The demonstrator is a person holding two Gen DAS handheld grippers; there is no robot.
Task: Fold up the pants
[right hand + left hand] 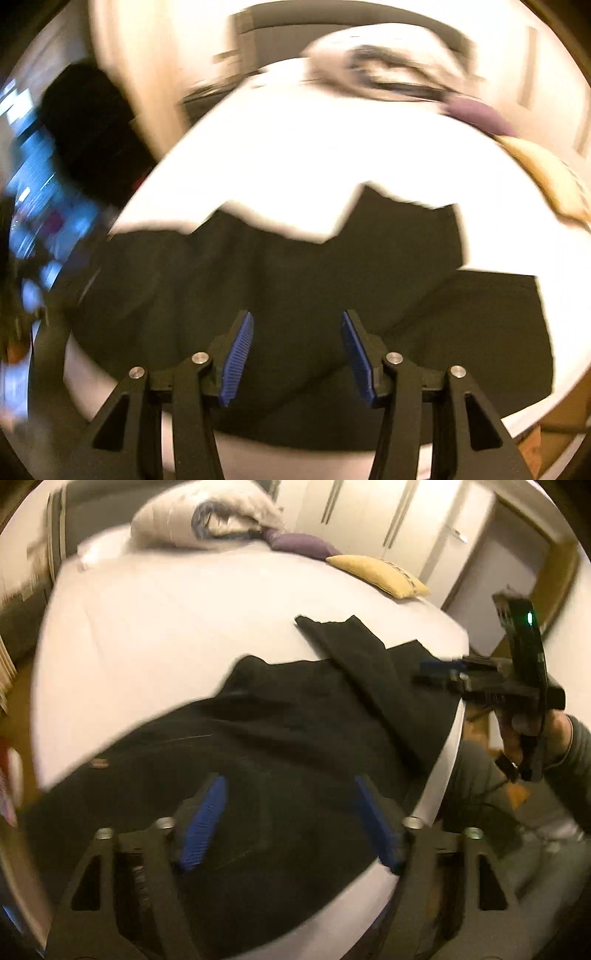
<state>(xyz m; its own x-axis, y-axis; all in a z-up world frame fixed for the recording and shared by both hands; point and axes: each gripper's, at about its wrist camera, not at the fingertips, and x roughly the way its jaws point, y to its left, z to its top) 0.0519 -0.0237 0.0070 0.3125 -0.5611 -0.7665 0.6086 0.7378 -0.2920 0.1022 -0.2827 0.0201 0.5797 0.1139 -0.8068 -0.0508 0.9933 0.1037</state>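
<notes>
Surface: a bed (147,627) with a white sheet; the black pants (295,720) lie spread on its near part, close to the near edge.
Pants: one leg end (332,627) is folded across and points toward the middle of the bed; the broad part lies under both cameras. In the right wrist view the pants (295,277) fill the lower half of the bed.
Room: a white duvet (207,517) is bunched at the far end, a purple pillow (306,546) and a yellow pillow (380,574) lie beside it; white wardrobe doors (369,509) stand behind.
Left gripper (288,812): above the pants, blue fingers (203,823) wide apart, holding nothing.
Right gripper (297,349): above the pants near the bed edge, fingers (238,358) wide apart, holding nothing. In the left wrist view it is at the right, held level by the right hand (532,734).
Edges: the bed edge (443,768) curves just beside the pants at the right; much white sheet lies free beyond the pants.
Sharpness: both views are blurred.
</notes>
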